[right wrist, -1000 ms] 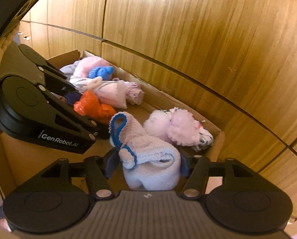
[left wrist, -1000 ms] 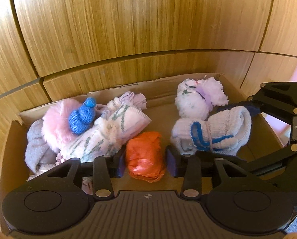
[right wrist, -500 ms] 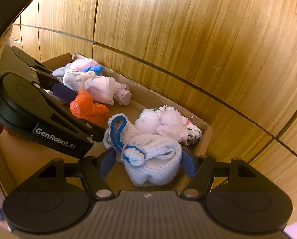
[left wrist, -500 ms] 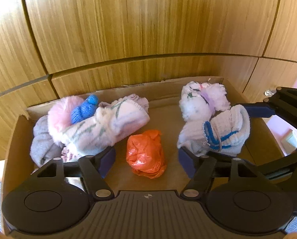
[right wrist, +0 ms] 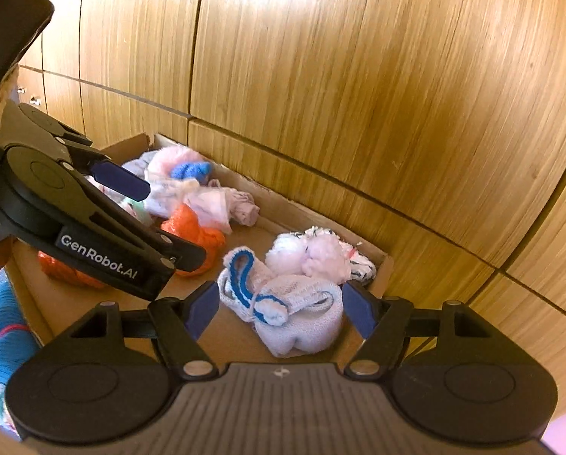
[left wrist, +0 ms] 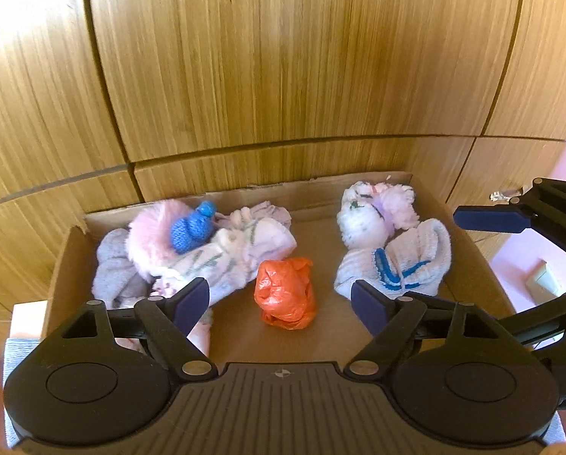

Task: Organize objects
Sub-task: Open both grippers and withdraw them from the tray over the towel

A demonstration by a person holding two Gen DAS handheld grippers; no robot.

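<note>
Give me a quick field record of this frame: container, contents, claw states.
container: cardboard box against wood panel wall
left pile: pale socks with blue knit piece
centre: orange plastic bag bundle, released
right: blue-striped white sock bundle, fluffy white bundle
left claw: open, just been opening
right claw: open, just been opening

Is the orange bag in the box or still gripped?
In the cardboard box: orange bag lies on its floor, left claw open.
</note>
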